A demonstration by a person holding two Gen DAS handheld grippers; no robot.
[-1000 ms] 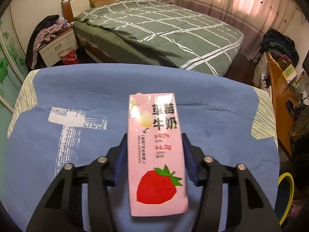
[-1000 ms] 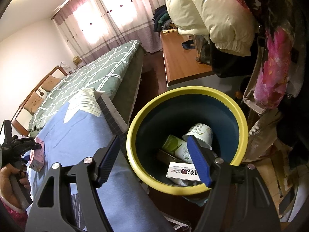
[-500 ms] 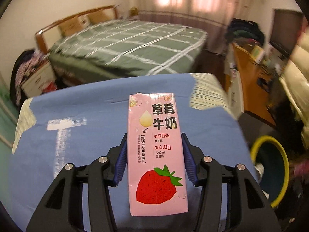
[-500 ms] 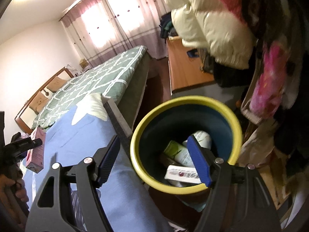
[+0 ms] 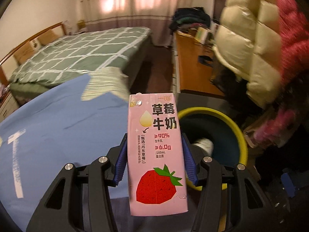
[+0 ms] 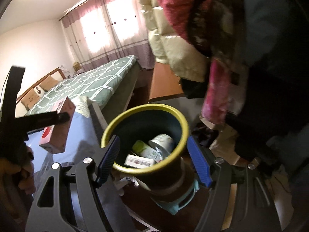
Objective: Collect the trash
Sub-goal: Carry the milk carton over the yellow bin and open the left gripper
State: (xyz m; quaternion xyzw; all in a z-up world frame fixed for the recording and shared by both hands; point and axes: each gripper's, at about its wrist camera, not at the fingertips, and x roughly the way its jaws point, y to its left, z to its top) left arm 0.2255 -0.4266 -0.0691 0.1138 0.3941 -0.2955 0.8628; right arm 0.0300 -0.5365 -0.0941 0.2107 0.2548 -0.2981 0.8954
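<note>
My left gripper (image 5: 154, 137) is shut on a pink strawberry milk carton (image 5: 156, 154), held upright over the right edge of the blue cloth (image 5: 58, 125). Just behind and right of the carton stands the yellow-rimmed dark bin (image 5: 231, 123). The right wrist view looks down into that bin (image 6: 173, 112), where a white cup (image 6: 162, 142), a green carton (image 6: 143, 148) and a flat white box (image 6: 139, 161) lie. My right gripper (image 6: 152, 141) is open in front of the bin with nothing in its grip. At that view's left are the carton (image 6: 58, 127), the left gripper (image 6: 44, 118) and a hand (image 6: 23, 174).
A green checked bed (image 5: 77, 54) lies beyond the blue cloth. A wooden desk (image 5: 193, 61) runs along the right. Cream and pink puffy jackets (image 5: 251, 38) hang close above the bin. Clutter lies on the floor around the bin's base (image 6: 212, 135).
My left gripper has swung right with the carton, from over the middle of the blue cloth to beside the bin. The right gripper has shifted, so the bin now appears framed between its fingers.
</note>
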